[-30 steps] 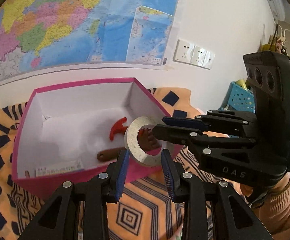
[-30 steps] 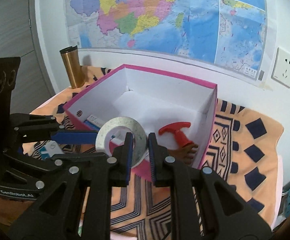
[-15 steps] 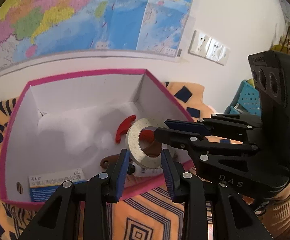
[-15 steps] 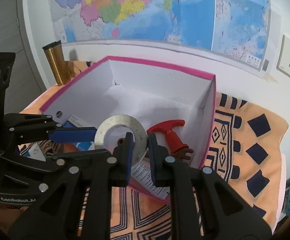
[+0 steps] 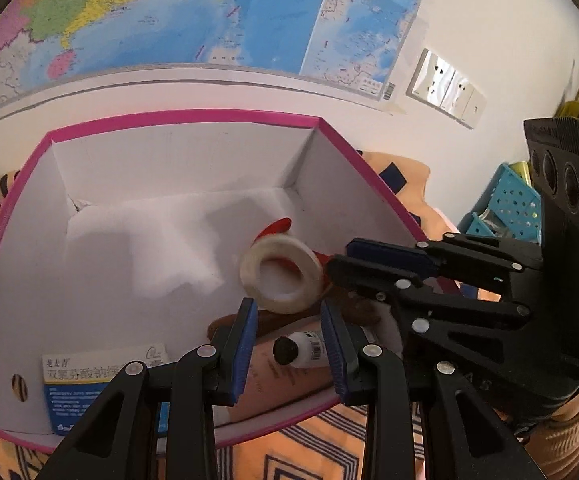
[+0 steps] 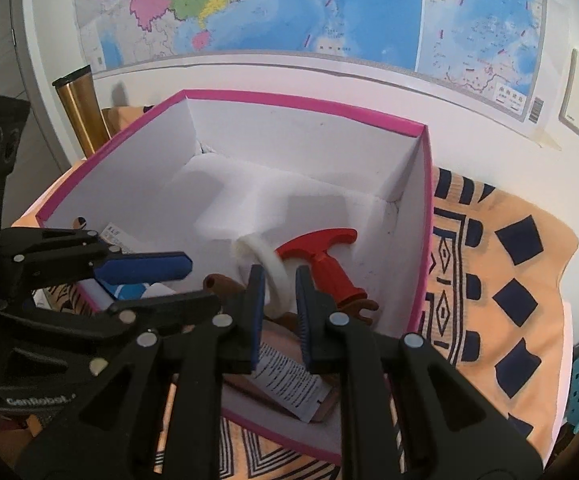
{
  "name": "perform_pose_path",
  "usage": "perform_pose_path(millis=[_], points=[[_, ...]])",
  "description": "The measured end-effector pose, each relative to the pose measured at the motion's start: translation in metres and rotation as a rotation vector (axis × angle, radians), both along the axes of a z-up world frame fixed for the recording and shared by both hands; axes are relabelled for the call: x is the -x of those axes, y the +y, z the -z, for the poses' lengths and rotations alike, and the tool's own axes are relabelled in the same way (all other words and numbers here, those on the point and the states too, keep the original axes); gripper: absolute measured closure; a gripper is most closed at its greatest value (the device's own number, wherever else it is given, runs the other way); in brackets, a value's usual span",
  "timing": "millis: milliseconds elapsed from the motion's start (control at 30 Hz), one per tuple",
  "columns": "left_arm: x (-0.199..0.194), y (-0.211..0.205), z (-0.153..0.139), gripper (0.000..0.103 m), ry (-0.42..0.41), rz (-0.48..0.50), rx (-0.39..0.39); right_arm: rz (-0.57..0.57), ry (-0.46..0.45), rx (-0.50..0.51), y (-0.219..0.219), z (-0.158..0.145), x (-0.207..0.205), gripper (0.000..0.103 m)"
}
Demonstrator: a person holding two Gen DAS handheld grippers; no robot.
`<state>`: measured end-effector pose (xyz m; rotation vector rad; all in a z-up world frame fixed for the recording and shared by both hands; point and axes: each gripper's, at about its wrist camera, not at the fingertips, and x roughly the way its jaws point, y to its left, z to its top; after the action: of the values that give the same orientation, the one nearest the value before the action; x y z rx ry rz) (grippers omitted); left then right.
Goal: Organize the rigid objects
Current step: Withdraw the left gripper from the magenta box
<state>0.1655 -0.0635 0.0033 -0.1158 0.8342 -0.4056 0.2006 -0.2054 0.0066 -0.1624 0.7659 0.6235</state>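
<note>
A white tape roll (image 6: 267, 276) sits between the right gripper (image 6: 280, 300)'s parted blue pads inside the pink-rimmed white cardboard box (image 6: 417, 216). The left gripper (image 5: 289, 344) hovers wide, empty. Tape could roll onto the red-handled tool (image 6: 325, 256).

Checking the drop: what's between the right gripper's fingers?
The tape roll, edge-on between the right gripper's open fingers inside the pink box; contact unclear, right wrist view.

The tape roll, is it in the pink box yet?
In. The tape roll sits below the pink box rim; right gripper fingers look spread around it.
</note>
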Motion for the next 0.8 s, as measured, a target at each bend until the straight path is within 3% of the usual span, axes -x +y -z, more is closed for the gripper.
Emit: perform_pose_path(millis=[300,567,800], points=[[0.026,0.012,-0.008,0.069,-0.069,-0.005,-0.005,0.031,-0.005,-0.050,-0.019,-0.005,0.012,0.086],[0.075,0.037,-0.027,0.060,-0.153,-0.041,0.024,-0.004,-0.006,-0.192,-0.051,-0.021,0.041,0.082],[0.115,0.046,-0.012,0.058,-0.111,-0.035,0.039,-0.077,0.032,-0.268,-0.073,-0.018,0.074,0.071]])
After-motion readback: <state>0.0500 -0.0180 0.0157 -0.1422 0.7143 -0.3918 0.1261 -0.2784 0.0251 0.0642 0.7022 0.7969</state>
